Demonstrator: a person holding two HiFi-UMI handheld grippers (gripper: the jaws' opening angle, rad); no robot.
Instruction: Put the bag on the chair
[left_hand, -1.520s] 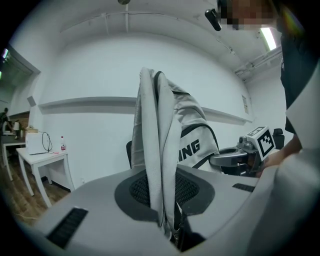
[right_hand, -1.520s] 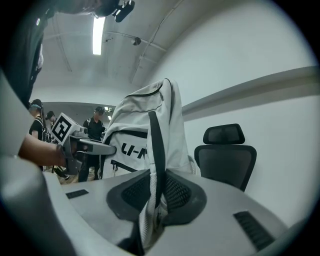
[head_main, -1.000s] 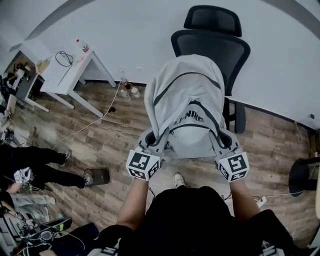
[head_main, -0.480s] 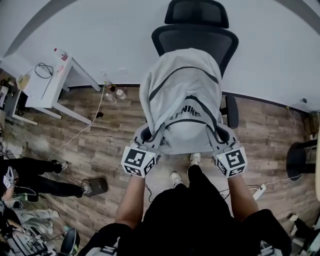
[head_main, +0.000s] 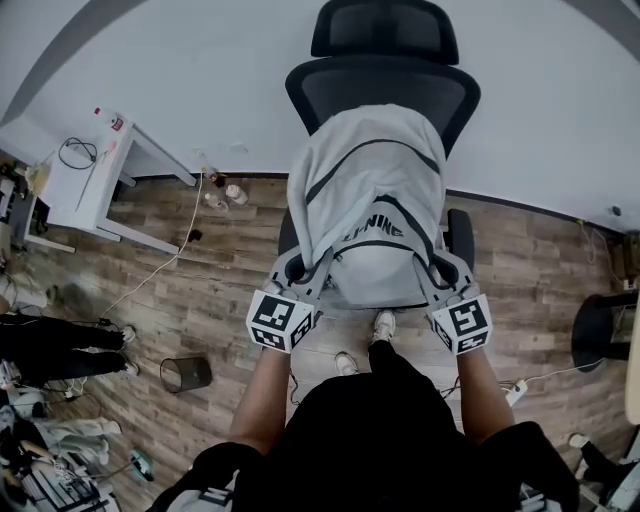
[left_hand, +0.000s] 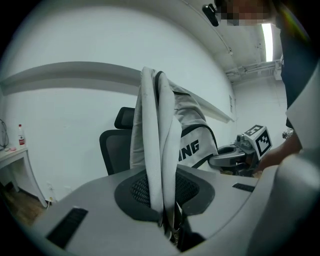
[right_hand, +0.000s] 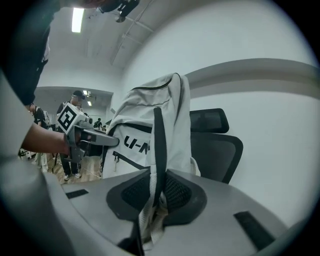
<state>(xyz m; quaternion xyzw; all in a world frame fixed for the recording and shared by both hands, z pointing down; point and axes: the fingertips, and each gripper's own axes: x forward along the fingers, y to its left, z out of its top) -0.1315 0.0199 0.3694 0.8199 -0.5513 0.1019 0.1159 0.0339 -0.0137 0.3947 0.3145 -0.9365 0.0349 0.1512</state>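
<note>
Head view: bag (head_main: 372, 190) hangs clamped between left gripper (head_main: 298, 270) and right gripper (head_main: 442, 268).

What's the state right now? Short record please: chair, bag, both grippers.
Chair: black office chair at the white wall, seat out of sight
Bag: grey bag hanging upright by its straps, in front of the chair back
Left gripper: left gripper shut on a bag strap
Right gripper: right gripper shut on the other strap
Bag on seat: cannot tell
</note>
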